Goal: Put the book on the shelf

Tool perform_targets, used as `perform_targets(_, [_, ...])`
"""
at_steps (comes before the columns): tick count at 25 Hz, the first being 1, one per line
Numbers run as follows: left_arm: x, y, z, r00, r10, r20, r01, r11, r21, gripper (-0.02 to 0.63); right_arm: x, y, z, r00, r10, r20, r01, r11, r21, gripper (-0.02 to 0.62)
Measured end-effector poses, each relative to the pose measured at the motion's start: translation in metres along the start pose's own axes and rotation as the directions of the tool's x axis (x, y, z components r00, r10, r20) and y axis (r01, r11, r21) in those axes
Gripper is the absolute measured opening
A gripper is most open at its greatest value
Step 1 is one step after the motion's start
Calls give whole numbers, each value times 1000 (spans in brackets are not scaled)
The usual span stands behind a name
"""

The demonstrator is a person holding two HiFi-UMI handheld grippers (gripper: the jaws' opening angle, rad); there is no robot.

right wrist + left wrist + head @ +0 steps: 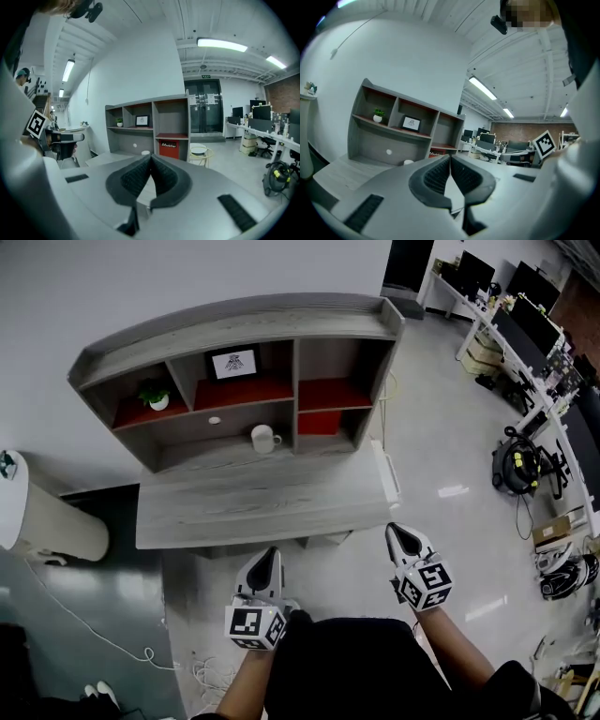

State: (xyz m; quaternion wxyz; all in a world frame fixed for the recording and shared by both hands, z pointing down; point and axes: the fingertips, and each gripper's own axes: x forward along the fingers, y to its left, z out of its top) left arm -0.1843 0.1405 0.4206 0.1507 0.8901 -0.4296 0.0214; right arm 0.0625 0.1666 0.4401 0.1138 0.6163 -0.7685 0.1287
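Head view: the left gripper (271,553) and the right gripper (393,530) hung side by side, well apart from each other and short of the near edge of the desk (253,507).
Left jaws: pressed together at the tips, with nothing between the ribbed dark pads (436,176).
Right jaws: likewise closed tip to tip, and I saw nothing pinched in them.
Book place: the book (169,146), as far as I could tell, was the red cover with white lettering. It stood in the lower right compartment of the shelf (234,320), beyond the desk top and well apart from both pairs of jaws.
Materials: the shelf and desk were grey wood-grain board, and the shelf had a curved top. Its upper boards were lined in red. The book looked flat, rectangular and matt.
Facing: its lettered cover faced out into the room, toward the grippers.
Long axis: I could not settle it, since the right gripper's body hid the lower edge in the right gripper view.
Other things: a white mug (264,438) stood on the desk under the shelf. A small potted plant (156,396) sat in the upper left compartment, with a framed picture (233,363) in the one beside it.
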Motion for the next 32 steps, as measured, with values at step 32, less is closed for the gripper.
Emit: perform_targets(32, [16, -228, -64, 988, 150, -26, -148, 987, 66, 16, -175, -161, -25, 992, 48, 116, -50, 999, 16, -2])
